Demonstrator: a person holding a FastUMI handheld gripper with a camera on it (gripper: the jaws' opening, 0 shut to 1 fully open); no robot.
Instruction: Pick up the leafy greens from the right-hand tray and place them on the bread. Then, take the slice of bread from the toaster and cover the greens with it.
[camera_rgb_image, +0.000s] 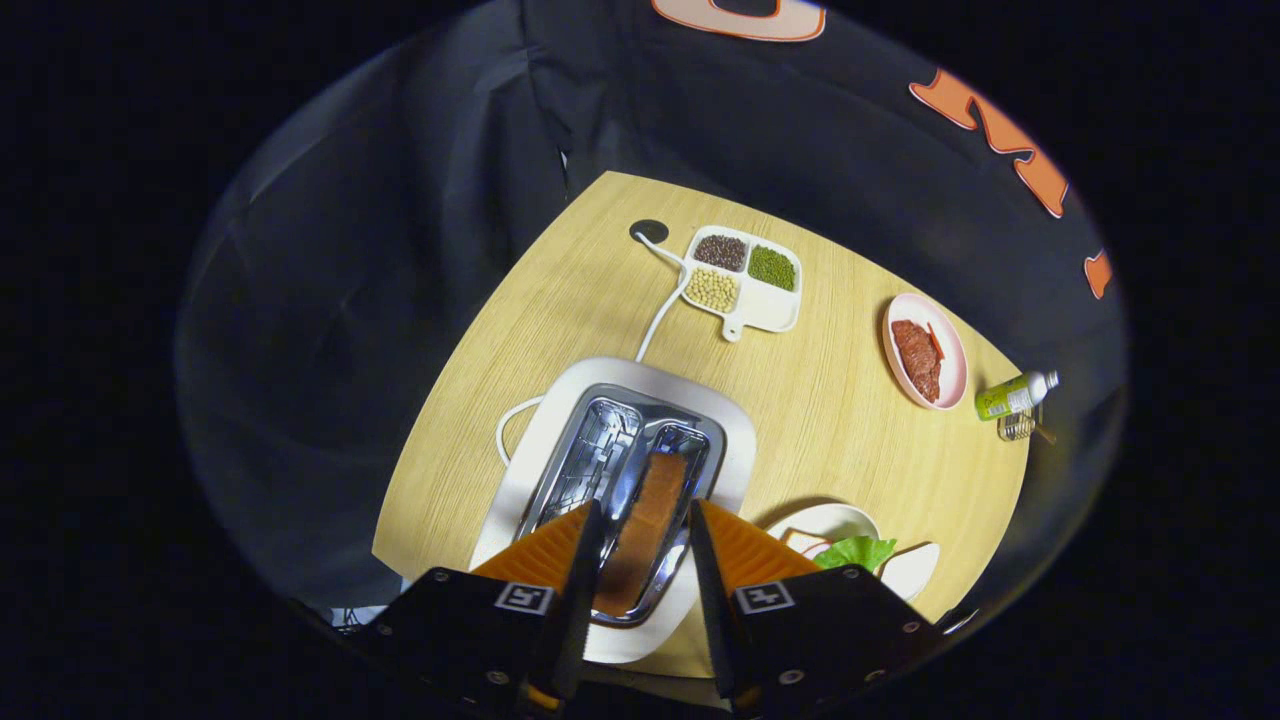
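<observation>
Gripper (642, 520) fingers spread around toaster's (620, 480) bread slice (650, 525), greens (855, 550) beside.

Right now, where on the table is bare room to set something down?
The table has open wood between the toaster and the far edge, and more between the divided tray and the pink plate. It is crowded near the claw, whose open fingers straddle the bread slice in the toaster, beside the plate with greens.
</observation>
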